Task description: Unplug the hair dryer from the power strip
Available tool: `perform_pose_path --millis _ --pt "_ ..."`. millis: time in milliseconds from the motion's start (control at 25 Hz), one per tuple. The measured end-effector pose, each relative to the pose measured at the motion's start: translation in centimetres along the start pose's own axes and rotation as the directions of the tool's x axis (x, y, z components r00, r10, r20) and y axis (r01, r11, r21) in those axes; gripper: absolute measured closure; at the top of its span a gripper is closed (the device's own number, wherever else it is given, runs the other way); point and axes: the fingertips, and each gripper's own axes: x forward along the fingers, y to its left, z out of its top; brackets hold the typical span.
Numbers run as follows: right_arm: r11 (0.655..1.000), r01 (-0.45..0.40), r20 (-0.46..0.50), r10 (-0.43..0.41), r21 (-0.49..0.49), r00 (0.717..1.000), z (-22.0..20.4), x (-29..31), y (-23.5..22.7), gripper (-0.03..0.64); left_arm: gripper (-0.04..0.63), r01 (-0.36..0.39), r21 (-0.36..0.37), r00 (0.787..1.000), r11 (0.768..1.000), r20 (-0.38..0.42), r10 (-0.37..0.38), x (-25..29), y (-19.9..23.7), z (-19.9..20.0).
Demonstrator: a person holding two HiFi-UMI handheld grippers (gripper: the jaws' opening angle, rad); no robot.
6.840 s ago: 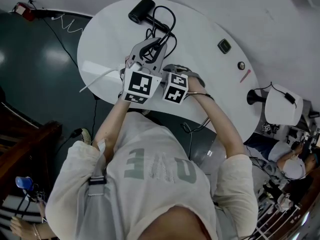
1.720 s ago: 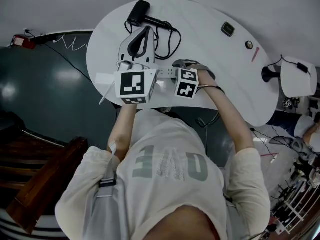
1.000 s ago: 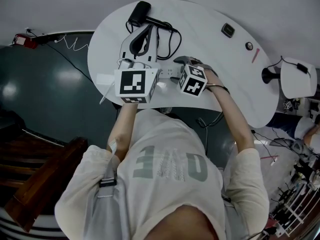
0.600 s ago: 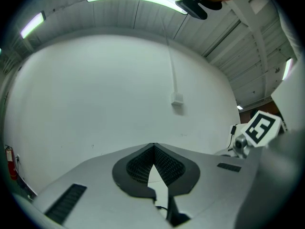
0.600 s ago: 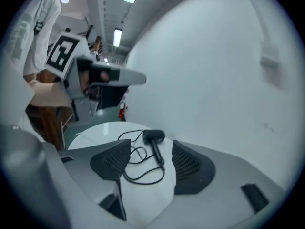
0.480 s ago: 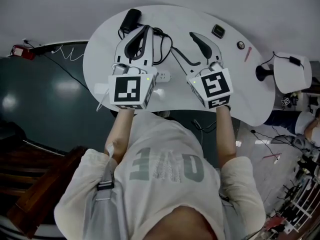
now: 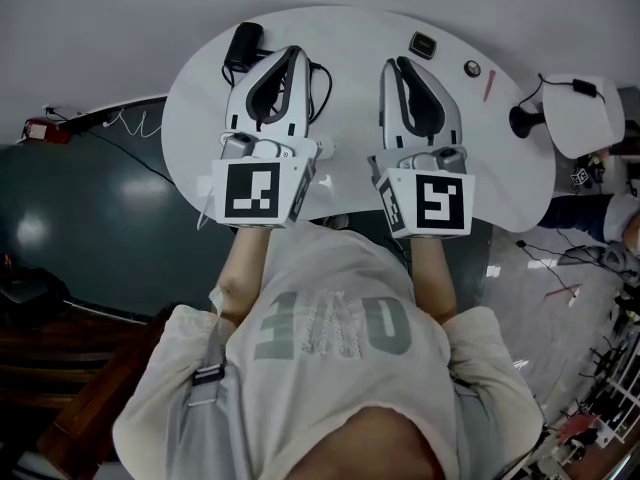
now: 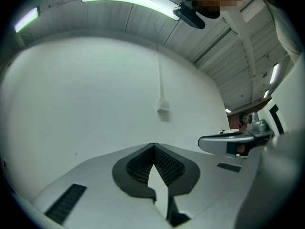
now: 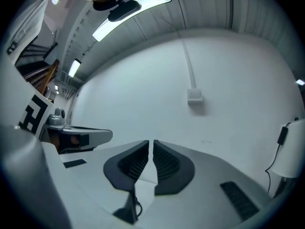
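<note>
Left gripper (image 7: 289, 56), right gripper (image 7: 397, 66) side by side above table (image 7: 350, 28), jaws near-closed, both empty. Hair dryer (image 7: 243, 43) at far left, cord (image 7: 322, 83) beside. Power strip (image 7: 322, 148) mostly hidden under left gripper. Plug seating unreadable: fits pre-grasp or already unplugged.

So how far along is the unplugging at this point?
Done: unclear, since the power strip is mostly hidden behind the left gripper. In hand: nothing; it and the right gripper are shut, empty, held above the table. The hair dryer lies at the far edge. Left: checking that the plug is out.
</note>
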Motion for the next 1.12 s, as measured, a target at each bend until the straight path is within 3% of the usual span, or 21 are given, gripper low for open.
perform_pose_path --millis 360,1120 --pt "0.998 0.035 -0.024 -0.036 -0.046 0.999 -0.8 -1.1 -0.5 0.595 0.583 -0.032 0.004 0.999 0.999 -0.016 0.032 -0.1 0.1 0.1" --pt "0.997 0.008 -0.015 -0.01 -0.074 1.0 -0.4 -0.9 -0.1 0.595 0.583 -0.063 0.006 0.998 0.998 0.006 0.063 -0.8 0.9 0.4"
